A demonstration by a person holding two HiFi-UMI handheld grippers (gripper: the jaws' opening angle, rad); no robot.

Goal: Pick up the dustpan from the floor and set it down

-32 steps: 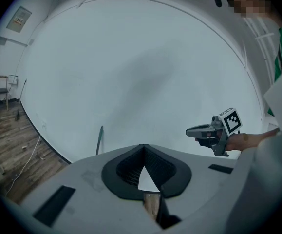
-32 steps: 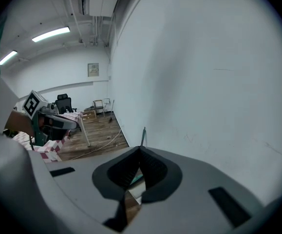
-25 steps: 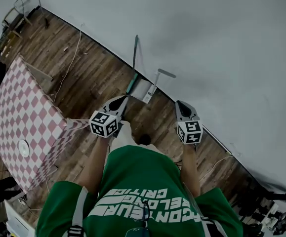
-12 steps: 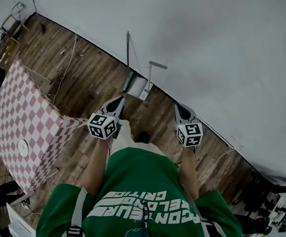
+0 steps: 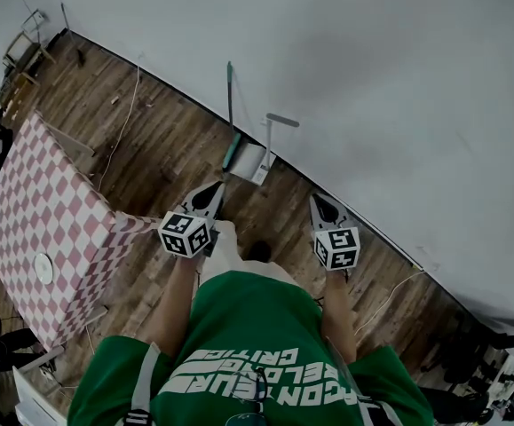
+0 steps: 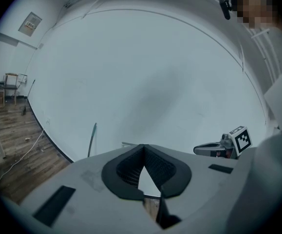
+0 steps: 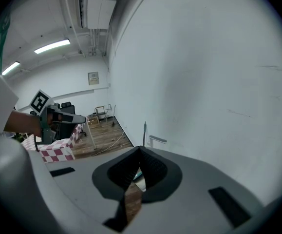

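A white dustpan (image 5: 249, 160) sits on the wooden floor against the white wall, its long handle (image 5: 282, 120) rising upright. A green-handled broom (image 5: 230, 114) leans on the wall just left of it. My left gripper (image 5: 215, 186) is shut and empty, held in the air short of the dustpan, a little to its left. My right gripper (image 5: 316, 200) is also shut and empty, off to the dustpan's right. In the left gripper view the jaws (image 6: 143, 146) meet at the tips. The right gripper view shows the broom (image 7: 144, 129) and dustpan handle (image 7: 158, 140) past the shut jaws.
A table with a red-and-white checked cloth (image 5: 35, 211) stands to the left, a white disc (image 5: 43, 267) on it. Cables (image 5: 119, 127) trail over the floor. A wooden chair (image 5: 19, 56) stands far left by the wall. Dark gear (image 5: 496, 375) lies at the right.
Both grippers have drifted slightly across the floor with the person and stay shut. The dustpan and broom sit a little further left in the head view.
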